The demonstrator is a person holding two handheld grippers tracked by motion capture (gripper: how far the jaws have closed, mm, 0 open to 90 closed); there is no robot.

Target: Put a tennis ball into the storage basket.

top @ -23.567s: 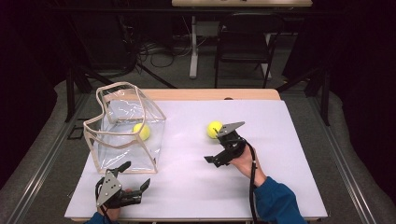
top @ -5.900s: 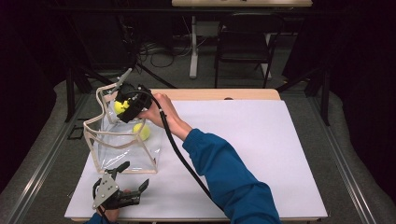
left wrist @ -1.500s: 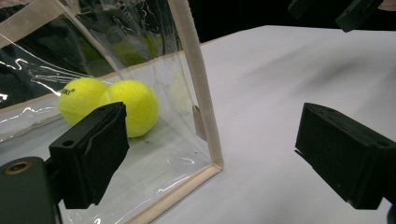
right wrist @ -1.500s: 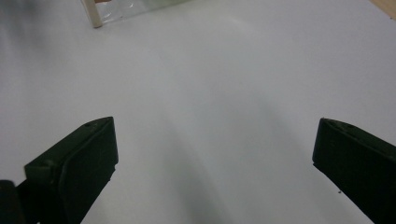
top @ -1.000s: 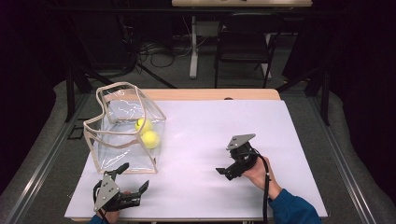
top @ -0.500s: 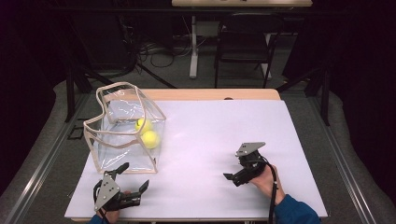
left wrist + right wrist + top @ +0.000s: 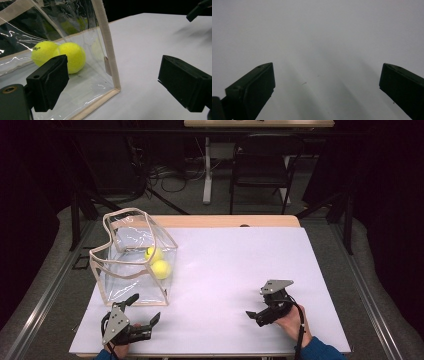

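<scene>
Two tennis balls (image 7: pixel 157 263) in clear bag (image 7: pixel 120 275), near left gripper (image 7: pixel 141 316) fingers

Tabletop (image 7: pixel 225 265) lit evenly from overhead, bright white; the room behind and to both sides falls off to near black. High view is sharp at centre and slightly soft, grainy in the dark edges. Short soft shadows sit under my left tool (image 7: pixel 142 312) and my right tool (image 7: pixel 255 309). Glare streaks and bright specks run across the clear bag (image 7: pixel 82 42); tennis balls (image 7: pixel 70 57) read crisp through the plastic. My left tool's near jaws are blurred. Right gripper view: flat grey-white surface, faint diagonal shadow bands, soft throughout, jaws dark and blurred.
</scene>
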